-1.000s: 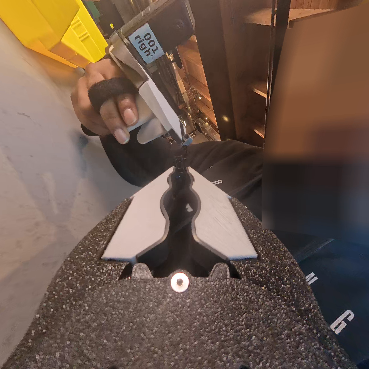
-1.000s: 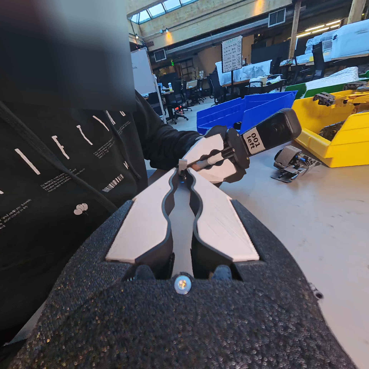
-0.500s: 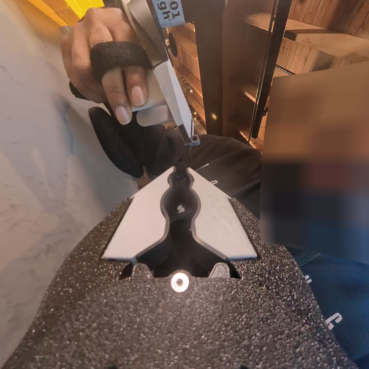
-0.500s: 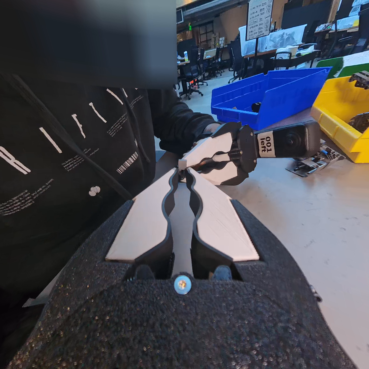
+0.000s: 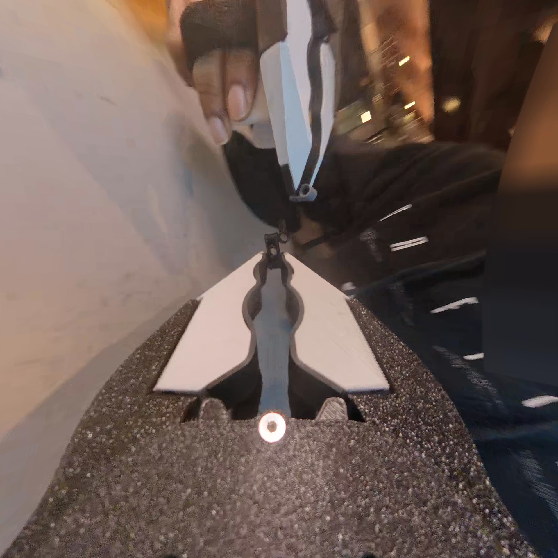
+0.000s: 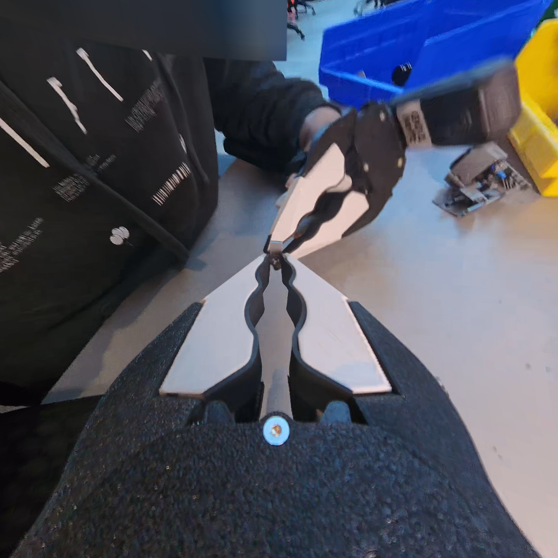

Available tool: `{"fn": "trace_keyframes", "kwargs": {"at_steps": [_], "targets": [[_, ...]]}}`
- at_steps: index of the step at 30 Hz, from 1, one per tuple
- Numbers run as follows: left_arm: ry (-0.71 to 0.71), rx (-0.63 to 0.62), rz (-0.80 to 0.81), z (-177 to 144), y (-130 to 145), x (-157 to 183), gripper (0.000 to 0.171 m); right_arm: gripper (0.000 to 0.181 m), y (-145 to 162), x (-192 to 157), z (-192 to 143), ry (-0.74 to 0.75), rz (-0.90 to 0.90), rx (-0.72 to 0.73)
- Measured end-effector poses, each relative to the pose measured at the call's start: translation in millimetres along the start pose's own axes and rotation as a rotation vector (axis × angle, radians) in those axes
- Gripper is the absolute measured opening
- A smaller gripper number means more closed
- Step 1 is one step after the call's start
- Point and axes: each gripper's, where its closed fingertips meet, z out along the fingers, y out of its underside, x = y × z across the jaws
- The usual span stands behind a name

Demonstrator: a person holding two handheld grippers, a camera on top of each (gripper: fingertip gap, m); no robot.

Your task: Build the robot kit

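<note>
In the left wrist view, my left gripper (image 5: 273, 256) is shut on a small black part (image 5: 274, 246) that sticks out past its tips. The right gripper (image 5: 303, 188) hangs tip-down just above it, held by a hand (image 5: 223, 84), and pinches a small grey part with a hole (image 5: 305, 193). In the right wrist view, my right gripper (image 6: 275, 259) is shut on that small grey part (image 6: 275, 247). The left gripper (image 6: 285, 243) reaches in from the upper right, and its tips almost meet mine. Both are held just above the grey table (image 6: 422, 302).
A person in a black printed sweatshirt (image 6: 90, 151) fills the left of the right wrist view. A blue bin (image 6: 422, 45) and a yellow bin (image 6: 537, 120) stand at the back right, with a small electronic assembly (image 6: 483, 187) lying on the table before them. The gap from one gripper's tips to the other's is roughly 4 cm.
Both grippers stayed shut, tip to tip. The right gripper turned steeper and nearer in the left view. The left gripper swung to point down-left in the right view. Both views tilted down.
</note>
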Motion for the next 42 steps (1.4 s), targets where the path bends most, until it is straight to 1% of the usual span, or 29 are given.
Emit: {"fn": "trace_keyframes", "kwargs": {"at_steps": [1,4,5,7,12,14,17,20,23,25,27,29,31,35,36,38,39,40,41,42], "targets": [[-0.123,-0.051,0.074,-3,5,-13,0.007,0.007,9,3,1,0.035,0.001,-0.039],[-0.421,-0.185,0.284,-17,13,-42,0.007,0.007,35,12,8,0.138,-0.033,-0.154],[-0.494,-0.226,0.351,-20,15,-48,0.007,0.007,40,14,12,0.163,-0.053,-0.179],[-0.58,-0.279,0.45,-24,16,-52,0.007,0.007,47,16,18,0.186,-0.079,-0.212],[-0.684,-0.351,0.638,-27,15,-55,0.008,0.007,51,20,21,0.199,-0.072,-0.223],[-0.71,-0.362,0.735,-29,12,-52,0.011,0.007,52,22,19,0.218,-0.068,-0.224],[-0.743,-0.343,0.91,-30,6,-43,0.019,0.007,51,23,12,0.248,-0.061,-0.213],[-0.75,-0.327,1.102,-28,9,-33,0.027,0.007,50,24,4,0.291,-0.057,-0.203],[-0.819,-0.41,1.309,-34,13,-37,0.028,0.007,49,22,-3,0.318,-0.052,-0.181],[-0.824,-0.479,1.398,-35,14,-40,0.027,0.007,47,22,-6,0.33,-0.052,-0.171],[-0.789,-0.545,1.448,-32,15,-43,0.028,0.007,45,22,-8,0.34,-0.054,-0.165],[-0.767,-0.64,1.483,-33,15,-50,0.028,0.007,43,22,-10,0.345,-0.057,-0.155],[-0.717,-0.721,1.49,-33,16,-55,0.025,0.007,41,22,-12,0.352,-0.059,-0.144],[-0.61,-0.84,1.499,-31,18,-56,0.023,0.007,38,21,-16,0.359,-0.065,-0.13],[-0.578,-0.87,1.483,-30,19,-56,0.021,0.007,38,21,-16,0.358,-0.066,-0.128],[-0.517,-0.911,1.4,-30,22,-56,0.014,0.007,38,20,-15,0.349,-0.066,-0.125],[-0.508,-0.904,1.356,-29,21,-57,0.015,0.007,39,20,-13,0.343,-0.065,-0.124],[-0.514,-0.877,1.317,-28,17,-59,0.009,0.007,40,19,-12,0.338,-0.067,-0.128],[-0.501,-0.853,1.266,-27,16,-59,0.009,0.007,41,19,-10,0.335,-0.07,-0.134],[-0.488,-0.825,1.182,-26,16,-58,0.008,0.007,43,19,-9,0.333,-0.073,-0.143]]}}
